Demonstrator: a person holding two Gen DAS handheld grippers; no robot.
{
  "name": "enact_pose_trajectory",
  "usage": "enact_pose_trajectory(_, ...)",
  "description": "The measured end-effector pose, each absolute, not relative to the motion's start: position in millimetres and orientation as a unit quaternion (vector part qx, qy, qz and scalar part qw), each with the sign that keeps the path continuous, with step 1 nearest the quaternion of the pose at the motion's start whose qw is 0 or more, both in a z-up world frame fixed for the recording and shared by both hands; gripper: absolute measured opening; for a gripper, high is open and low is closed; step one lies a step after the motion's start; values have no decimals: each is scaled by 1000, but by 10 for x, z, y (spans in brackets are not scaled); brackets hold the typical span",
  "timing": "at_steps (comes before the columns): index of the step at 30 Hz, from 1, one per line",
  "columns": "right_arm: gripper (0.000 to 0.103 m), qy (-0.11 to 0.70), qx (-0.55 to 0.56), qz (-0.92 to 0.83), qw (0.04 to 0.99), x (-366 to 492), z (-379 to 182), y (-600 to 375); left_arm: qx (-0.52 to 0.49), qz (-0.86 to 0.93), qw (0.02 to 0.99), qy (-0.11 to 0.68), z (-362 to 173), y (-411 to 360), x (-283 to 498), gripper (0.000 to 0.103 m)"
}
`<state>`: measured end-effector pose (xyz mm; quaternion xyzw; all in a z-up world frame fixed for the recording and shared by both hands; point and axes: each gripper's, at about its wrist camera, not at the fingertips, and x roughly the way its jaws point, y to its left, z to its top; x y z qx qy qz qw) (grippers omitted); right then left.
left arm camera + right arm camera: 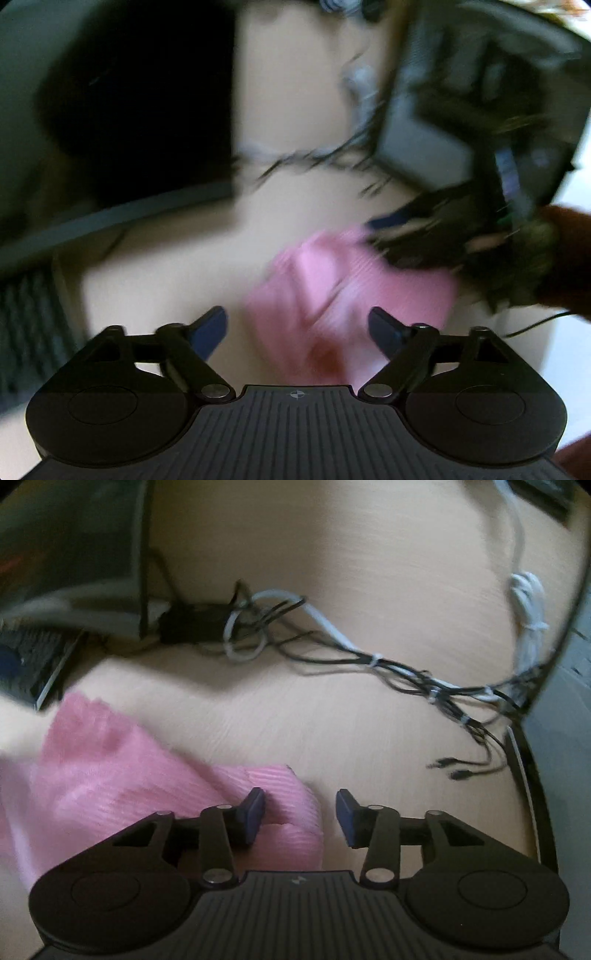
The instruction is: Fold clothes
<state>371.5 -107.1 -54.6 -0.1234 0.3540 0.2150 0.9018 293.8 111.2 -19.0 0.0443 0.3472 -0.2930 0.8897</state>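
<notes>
Left wrist view: left tool spread wide, gripping nothing, pink cloth bunched mid-frame on the worktop. Right wrist view: right tool released too, cloth at lower left; cables could snag it.

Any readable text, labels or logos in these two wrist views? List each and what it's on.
No readable words or numbers in either view.
Left gripper body: a small round crosshair mark, no text.
Right gripper body: a small pale logo, too blurred to read.
Keyboard: keys too blurred to read.
Pink cloth: no label visible.
</notes>
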Motion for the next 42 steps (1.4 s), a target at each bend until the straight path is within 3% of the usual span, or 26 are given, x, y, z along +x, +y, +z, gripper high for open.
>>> enact_pose_trajectory(2, 83, 343, -82, 202, 914, 3577, -363, -1235, 68, -329, 880, 335, -131, 916, 3003, 97)
enact_pose_trajectory(5, 100, 345, 4, 199, 917, 3283, -176, -1562, 110, -367, 859, 341, -251, 573, 3206, 97)
enact_pose_trajectory(6, 102, 355, 37, 200, 913, 3181, -155, -1673, 122, -368, 854, 349, -340, 495, 3295, 97)
enact_pose_trajectory(9, 102, 407, 144, 202, 879, 2943, -326, -1891, 112, -360, 843, 384, -593, 456, 3579, 98)
enact_pose_trajectory(10, 97, 426, 176, 204, 864, 2892, -454, -1908, 96, -359, 839, 397, -665, 492, 3654, 98)
enact_pose_trajectory(13, 54, 466, 223, 197, 833, 2896, -755, -1890, 30, -360, 828, 430, -819, 653, 3752, 98)
enact_pose_trajectory(14, 53, 473, 226, 193, 829, 2950, -810, -1875, 8, -360, 823, 439, -864, 704, 3767, 98)
enact_pose_trajectory(17, 53, 455, 205, 195, 844, 3164, -762, -1852, -9, -368, 818, 443, -888, 654, 3582, 92)
enact_pose_trajectory(22, 53, 403, 42, 192, 894, 3594, -508, -1688, -21, -384, 810, 443, -893, 503, 3199, 89)
enact_pose_trajectory(27, 69, 365, -29, 215, 905, 3801, -253, -1574, -42, -427, 790, 437, -848, 260, 2779, 83)
enact_pose_trajectory(29, 83, 339, -54, 228, 911, 3712, -124, -1539, -41, -459, 781, 422, -736, 122, 2609, 84)
enact_pose_trajectory(31, 87, 317, -73, 235, 916, 3541, -31, -1510, -27, -468, 786, 404, -606, 127, 2522, 89)
enact_pose_trajectory(33, 87, 302, -86, 241, 918, 3316, 3, -1471, -25, -461, 796, 391, -500, 223, 2492, 94)
enact_pose_trajectory(40, 87, 265, -117, 272, 918, 2596, -318, -990, -154, -258, 855, 422, -576, 1157, 2916, 93)
enact_pose_trajectory(42, 76, 263, -155, 280, 910, 2549, -456, -820, -161, -180, 864, 442, -667, 1250, 3088, 87)
